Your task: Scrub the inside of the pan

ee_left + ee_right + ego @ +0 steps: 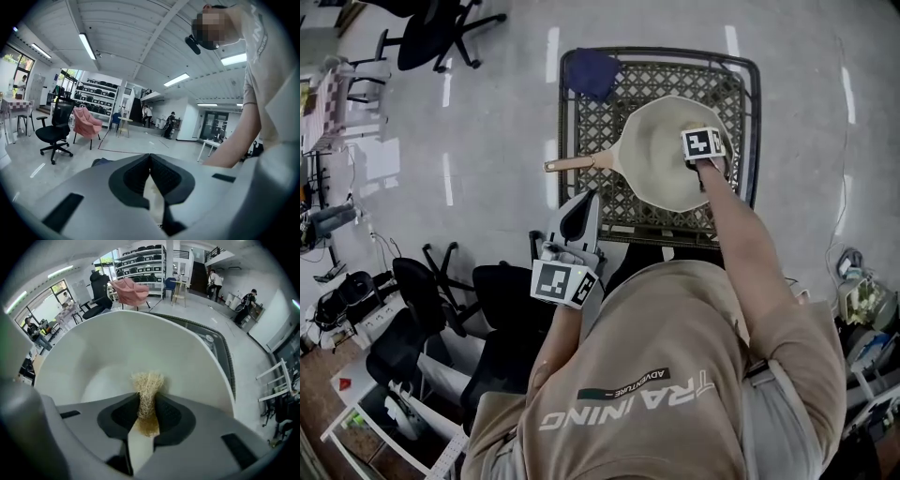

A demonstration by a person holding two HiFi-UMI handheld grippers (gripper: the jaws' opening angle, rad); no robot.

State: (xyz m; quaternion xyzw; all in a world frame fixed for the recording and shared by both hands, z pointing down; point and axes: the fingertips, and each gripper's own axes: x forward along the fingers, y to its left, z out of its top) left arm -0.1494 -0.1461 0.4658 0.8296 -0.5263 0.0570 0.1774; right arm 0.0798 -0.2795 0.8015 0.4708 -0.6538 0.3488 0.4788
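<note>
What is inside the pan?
A straw-coloured fibrous scrubber, pinched in the right gripper, is down inside the pale pan. The rest that shows looks bare. The bit of pan under the gripper is covered.

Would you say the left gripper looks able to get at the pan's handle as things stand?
Probably yes: the left gripper is empty, and only open lattice table lies between it and the handle; its shut jaws would need opening first.

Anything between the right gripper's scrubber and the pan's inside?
Nothing visible. The right gripper, shut on the scrubber, is down inside the pan, and the white inner surface around it is bare.
</note>
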